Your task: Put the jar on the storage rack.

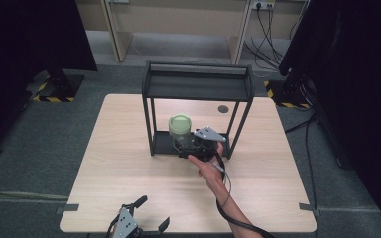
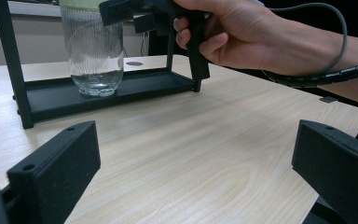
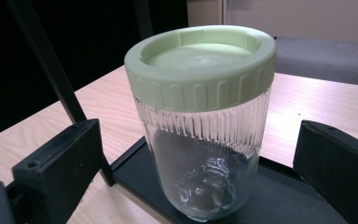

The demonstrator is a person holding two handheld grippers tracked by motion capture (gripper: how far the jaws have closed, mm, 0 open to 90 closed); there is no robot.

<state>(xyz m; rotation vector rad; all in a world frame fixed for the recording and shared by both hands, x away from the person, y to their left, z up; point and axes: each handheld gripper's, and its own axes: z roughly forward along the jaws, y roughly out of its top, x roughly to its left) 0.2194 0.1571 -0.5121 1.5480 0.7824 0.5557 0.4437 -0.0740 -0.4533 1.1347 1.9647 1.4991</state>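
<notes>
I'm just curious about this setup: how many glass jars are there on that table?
1. A single glass jar with a pale green lid stands on the lower shelf of the black rack, between the open jaws of the right gripper. Nothing suggests another jar hidden.

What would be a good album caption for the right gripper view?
Open hand-held gripper facing a ribbed glass jar with a pale green lid, standing on a black shelf tray.
</notes>
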